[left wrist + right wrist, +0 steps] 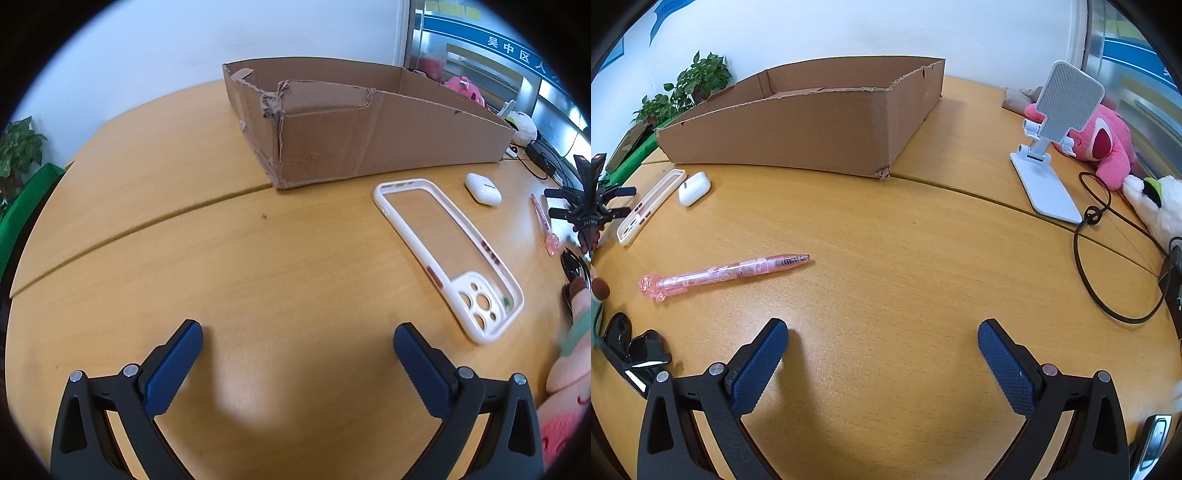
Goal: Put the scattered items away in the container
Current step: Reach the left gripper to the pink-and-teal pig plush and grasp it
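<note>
Left wrist view has the left gripper [297,341] hanging low over bare wood near the front edge of the table [258,258], jaws spread wide with nothing between them. Ahead sits the cardboard box [332,147], a low tray with torn walls, parked toward the back edge; low sides like that should make dropping stuff in easy. Off to its right, the white phone case [448,254] lies flat with its camera cutout toward the front edge, and the white earbuds case [482,189] sits just beyond it, near the box's front wall.

Right wrist view: the right gripper [882,338] is also wide open and empty, low over the table. The pink pen [726,275] lies flat up and to the left of it, tip pointing right, well apart from the box. I'd guess that's its first grab, since it's the closest loose thing on that side. Nothing looks to be in the box yet, though I can't see most of its floor. The phone stand [1043,173], black cable [1086,266] and plush toys [1108,147] crowd the right edge.
</note>
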Available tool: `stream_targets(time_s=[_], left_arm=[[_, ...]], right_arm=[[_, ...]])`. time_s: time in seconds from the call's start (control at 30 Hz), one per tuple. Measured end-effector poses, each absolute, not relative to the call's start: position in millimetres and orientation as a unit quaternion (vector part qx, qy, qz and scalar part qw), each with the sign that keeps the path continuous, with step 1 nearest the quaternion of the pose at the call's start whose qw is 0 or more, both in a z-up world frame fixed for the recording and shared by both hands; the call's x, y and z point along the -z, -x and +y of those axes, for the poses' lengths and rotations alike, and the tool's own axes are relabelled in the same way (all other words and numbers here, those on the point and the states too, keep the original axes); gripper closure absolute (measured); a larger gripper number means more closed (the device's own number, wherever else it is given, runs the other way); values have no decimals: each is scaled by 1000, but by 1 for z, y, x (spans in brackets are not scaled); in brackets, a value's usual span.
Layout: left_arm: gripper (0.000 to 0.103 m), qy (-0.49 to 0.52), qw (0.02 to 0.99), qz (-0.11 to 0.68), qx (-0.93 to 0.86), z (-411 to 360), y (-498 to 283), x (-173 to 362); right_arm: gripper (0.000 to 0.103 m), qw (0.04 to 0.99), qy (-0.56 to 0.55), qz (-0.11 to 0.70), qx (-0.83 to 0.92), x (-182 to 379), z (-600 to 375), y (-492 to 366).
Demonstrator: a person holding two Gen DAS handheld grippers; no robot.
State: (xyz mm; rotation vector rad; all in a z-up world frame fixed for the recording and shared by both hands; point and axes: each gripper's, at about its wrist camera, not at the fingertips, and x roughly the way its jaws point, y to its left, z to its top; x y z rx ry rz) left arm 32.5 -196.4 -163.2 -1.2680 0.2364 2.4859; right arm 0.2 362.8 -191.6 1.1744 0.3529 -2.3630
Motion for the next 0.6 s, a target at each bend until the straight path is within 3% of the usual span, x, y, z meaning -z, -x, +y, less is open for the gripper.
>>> stream_targets(time_s=[0.27, 0.43, 0.6], left_arm=[[1, 405, 171, 17, -898, -219, -114, 121], [1, 407, 270, -55, -871, -207, -177, 80], [1, 430, 347, -59, -831, -170, -206, 93]], right_arm=[[0, 238, -428, 129, 862, 192, 363, 0], [0, 238, -428, 129, 862, 193, 363, 0], [0, 239, -428, 130, 862, 193, 363, 0]])
